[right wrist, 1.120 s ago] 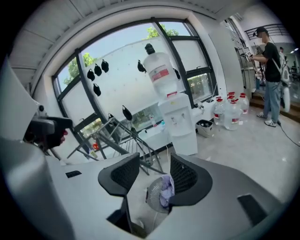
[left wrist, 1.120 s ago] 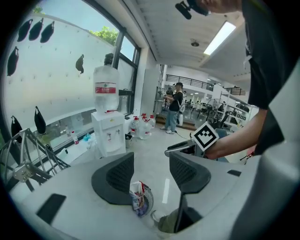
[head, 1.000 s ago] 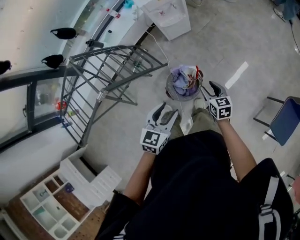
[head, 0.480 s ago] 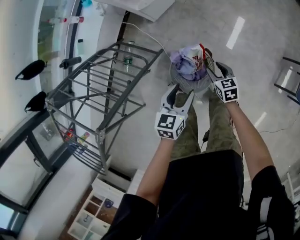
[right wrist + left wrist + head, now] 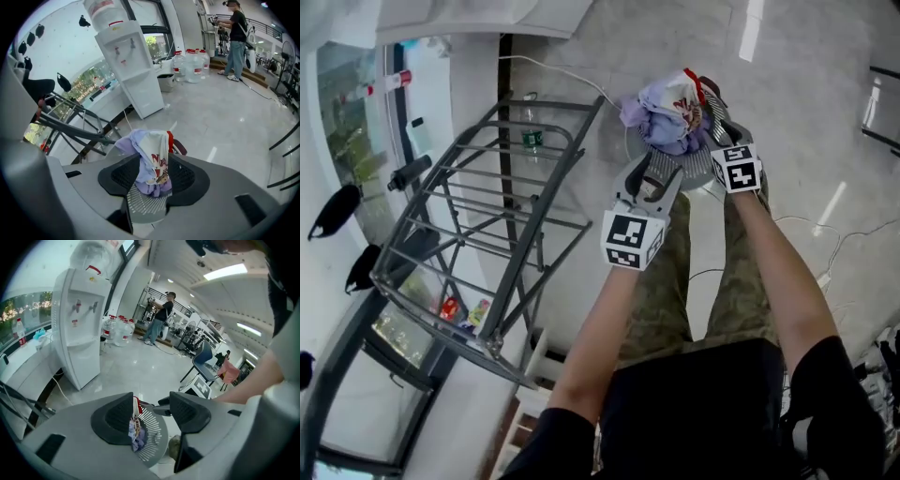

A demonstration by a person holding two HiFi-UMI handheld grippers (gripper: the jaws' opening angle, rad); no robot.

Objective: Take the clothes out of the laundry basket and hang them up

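Head view: left tool [image 5: 654,174] and right tool [image 5: 719,112], jaws apart, over crumpled lilac clothes [image 5: 667,111] in round slatted basket [image 5: 696,175].

Glossy pale floor [image 5: 136,366], white water dispenser [image 5: 79,329] — window [image 5: 23,305] beside, ceiling strip lights [image 5: 226,272]

Pale, glossy tiled floor [image 5: 787,112] with laundry and office items stood on it.
A round slatted laundry basket [image 5: 143,202] is set on the tiles, with a grey metal drying rack [image 5: 553,97] stood just beside it. A white cable [image 5: 553,67] is trailed across the floor near the rack. Farther off, a water dispenser [image 5: 79,329], a cluster of water bottles [image 5: 119,329] and a blue chair [image 5: 204,364] are seen standing.
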